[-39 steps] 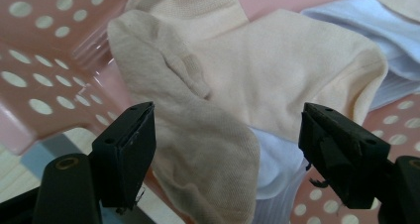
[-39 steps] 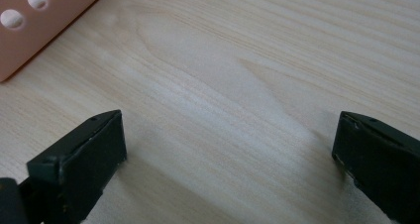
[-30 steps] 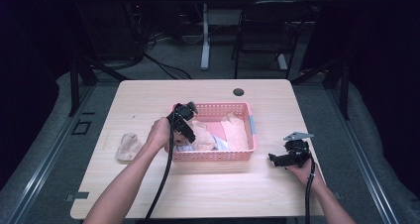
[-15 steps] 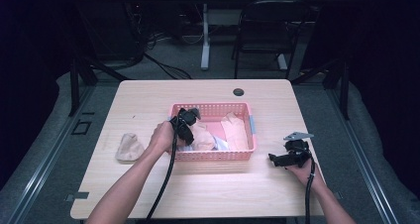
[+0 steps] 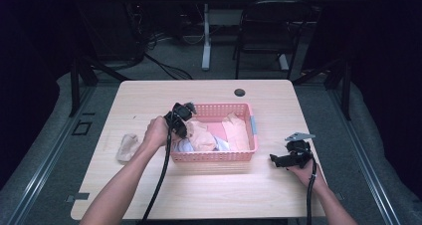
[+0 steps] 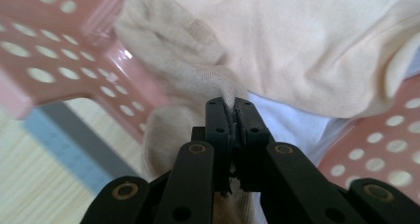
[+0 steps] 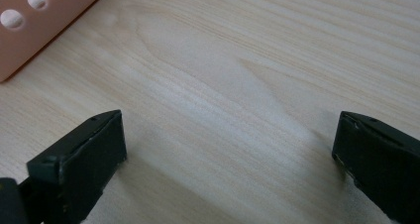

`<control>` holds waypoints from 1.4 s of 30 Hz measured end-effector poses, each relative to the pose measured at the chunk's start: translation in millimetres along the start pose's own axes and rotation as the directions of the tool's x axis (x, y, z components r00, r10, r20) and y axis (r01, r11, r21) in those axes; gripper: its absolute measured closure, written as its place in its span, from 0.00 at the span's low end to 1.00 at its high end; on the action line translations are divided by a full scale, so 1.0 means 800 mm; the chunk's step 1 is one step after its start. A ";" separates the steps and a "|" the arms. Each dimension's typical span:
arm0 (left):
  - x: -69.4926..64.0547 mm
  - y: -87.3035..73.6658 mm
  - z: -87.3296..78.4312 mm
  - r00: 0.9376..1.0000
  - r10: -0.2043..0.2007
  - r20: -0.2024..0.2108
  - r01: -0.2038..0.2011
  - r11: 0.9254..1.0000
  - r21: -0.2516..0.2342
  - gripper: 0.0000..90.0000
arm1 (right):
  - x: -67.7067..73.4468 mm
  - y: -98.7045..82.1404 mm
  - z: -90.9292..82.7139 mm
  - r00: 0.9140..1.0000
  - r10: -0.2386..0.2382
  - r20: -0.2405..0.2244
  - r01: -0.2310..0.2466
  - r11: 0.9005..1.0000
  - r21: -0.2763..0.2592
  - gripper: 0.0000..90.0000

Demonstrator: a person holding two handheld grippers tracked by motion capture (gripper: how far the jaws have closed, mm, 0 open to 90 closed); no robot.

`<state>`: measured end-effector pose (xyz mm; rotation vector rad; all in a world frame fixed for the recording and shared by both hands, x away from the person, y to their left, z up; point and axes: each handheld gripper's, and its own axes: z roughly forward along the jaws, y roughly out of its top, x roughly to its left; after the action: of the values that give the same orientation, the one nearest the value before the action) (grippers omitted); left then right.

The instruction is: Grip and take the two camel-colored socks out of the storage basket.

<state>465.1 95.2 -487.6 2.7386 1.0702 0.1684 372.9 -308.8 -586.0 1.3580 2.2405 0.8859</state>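
Observation:
A pink perforated basket [image 5: 214, 157] at the table's middle holds several cloths in peach, beige and white. My left gripper [image 5: 181, 123] reaches into its left end. Its jaws have just been closing and the left gripper [image 6: 233, 107] is now shut on a fold of a beige knitted cloth [image 6: 183, 60]. That cloth lies against the basket wall [image 6: 64, 60], next to a peach cloth [image 6: 322, 45] and a white one [image 6: 292, 122]. My right gripper [image 5: 278, 160] rests on the table right of the basket. The right gripper [image 7: 228, 154] stands open over bare wood.
A beige cloth [image 5: 127, 146] lies on the table left of the basket. A black round cap [image 5: 240, 92] sits near the table's far edge. A basket corner [image 7: 29, 30] shows at the upper left of the right gripper view. Chairs and cables stand beyond the table.
The left gripper has shifted slightly at the basket's left end. The right hand and its gripper have kept still.

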 end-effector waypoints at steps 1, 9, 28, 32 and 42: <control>0.001 0.001 -0.005 1.000 0.005 0.006 -0.005 1.000 -0.001 0.96 | 0.000 0.000 0.000 1.000 0.000 0.000 0.000 1.000 0.000 0.00; 0.005 0.012 -0.058 0.998 0.052 0.018 -0.051 0.999 -0.019 0.96 | 0.000 0.000 0.000 1.000 0.000 0.001 0.000 1.000 0.000 0.00; 0.004 0.028 -0.144 0.994 0.108 0.009 -0.107 0.992 -0.069 0.96 | 0.000 -0.001 -0.001 1.000 0.003 0.004 -0.003 1.000 0.002 0.00; 0.006 0.025 -0.157 0.994 0.112 0.011 -0.111 0.991 -0.073 0.96 | 0.000 -0.001 -0.001 1.000 0.002 0.005 -0.002 1.000 -0.001 0.00; 0.038 -0.011 -0.180 0.998 0.059 0.015 -0.058 0.997 -0.056 0.96 | 0.000 -0.001 -0.001 1.000 0.003 0.005 -0.003 1.000 -0.001 0.00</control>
<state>456.2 142.2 -347.9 2.7188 0.9672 0.1812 372.0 -309.4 -586.2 1.3619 2.2350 0.8834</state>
